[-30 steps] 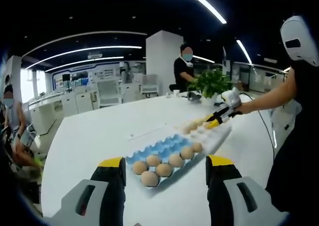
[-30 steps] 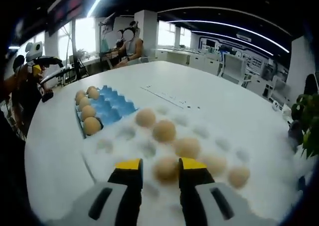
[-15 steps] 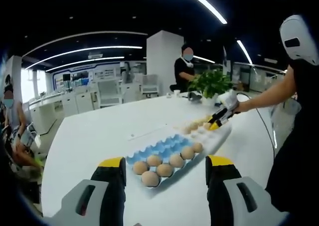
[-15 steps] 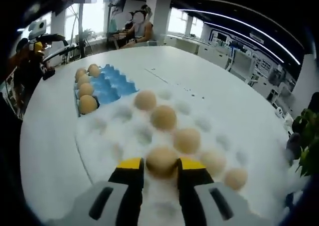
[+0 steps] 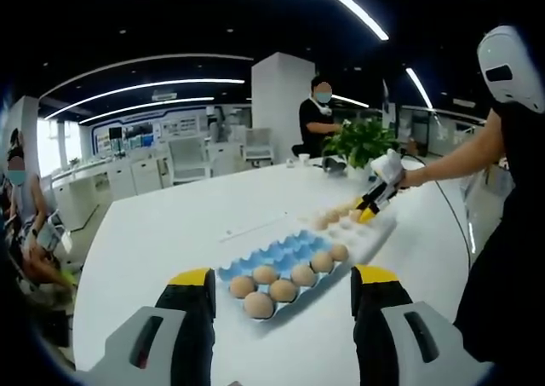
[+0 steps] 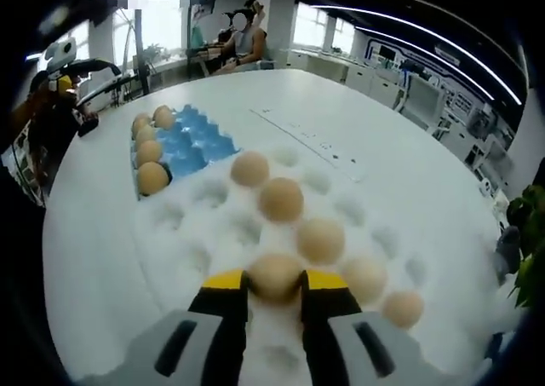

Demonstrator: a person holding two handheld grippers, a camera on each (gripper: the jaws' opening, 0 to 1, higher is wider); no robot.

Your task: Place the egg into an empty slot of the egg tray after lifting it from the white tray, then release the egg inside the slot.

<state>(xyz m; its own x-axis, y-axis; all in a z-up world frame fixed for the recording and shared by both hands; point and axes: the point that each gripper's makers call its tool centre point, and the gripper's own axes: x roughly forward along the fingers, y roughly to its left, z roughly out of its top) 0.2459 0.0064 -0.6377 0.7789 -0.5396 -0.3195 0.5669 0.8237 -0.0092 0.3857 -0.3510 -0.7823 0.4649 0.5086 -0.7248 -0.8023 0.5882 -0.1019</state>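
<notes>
Closer now, the right gripper (image 6: 274, 281) pinches an egg (image 6: 274, 274) over the white tray (image 6: 213, 233); the left gripper (image 5: 282, 280) hovers wide open near the blue egg tray (image 5: 281, 251).

Matt shells, moulded trays, smooth tabletop

Beside the blue egg tray (image 6: 183, 152), the white tray (image 6: 230, 233) looks foamy-matt; its eggs (image 6: 281, 200) dull on the smooth table (image 6: 94, 258).

Two handheld grippers with grey moulded bodies and black jaws tipped in yellow: the left gripper (image 5: 285, 288) and right gripper (image 6: 272, 288). Beside the white table (image 5: 170, 233), the person wears dark clothing and a white headset (image 5: 509, 62).
</notes>
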